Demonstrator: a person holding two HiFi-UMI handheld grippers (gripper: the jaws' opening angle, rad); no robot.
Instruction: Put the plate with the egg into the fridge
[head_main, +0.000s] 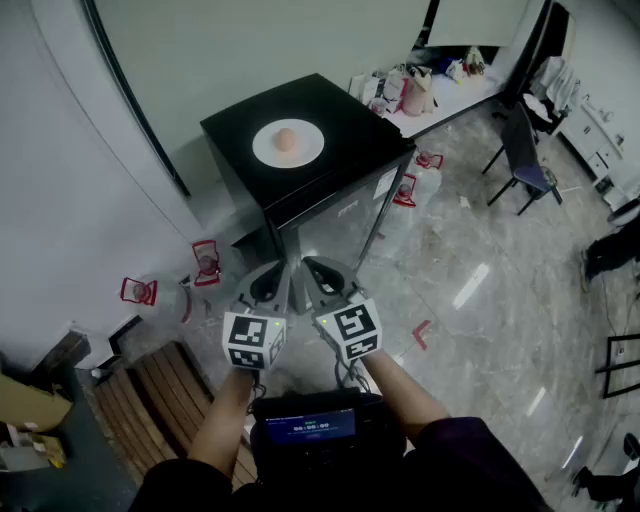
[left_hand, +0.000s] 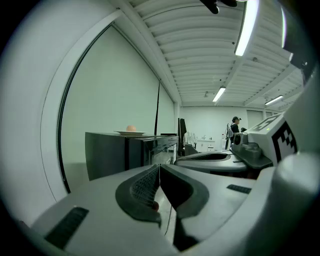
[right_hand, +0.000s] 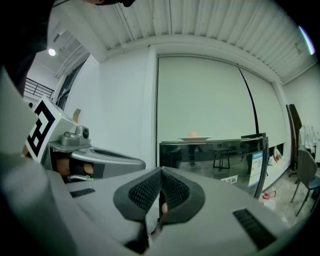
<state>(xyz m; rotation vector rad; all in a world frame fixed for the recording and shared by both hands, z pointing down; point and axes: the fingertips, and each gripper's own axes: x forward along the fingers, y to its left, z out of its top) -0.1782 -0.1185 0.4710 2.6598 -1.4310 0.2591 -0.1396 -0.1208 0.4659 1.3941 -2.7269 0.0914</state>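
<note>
Two grippers hang side by side short of the fridge (head_main: 240, 125) in the head view: your left gripper (head_main: 266, 285) and right gripper (head_main: 322, 278). The plate (head_main: 308, 150) with the egg (head_main: 285, 139) sits mid-top, clear of every edge. Left gripper view: jaws clenched on nothing. Right gripper view: likewise pressed together, empty. You're at the approach, I judge; next, likely open the door (head_main: 345, 225).

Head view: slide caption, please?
Egg on plate atop shut black fridge; left tongs and right tongs closed, empty, short of it.
</note>
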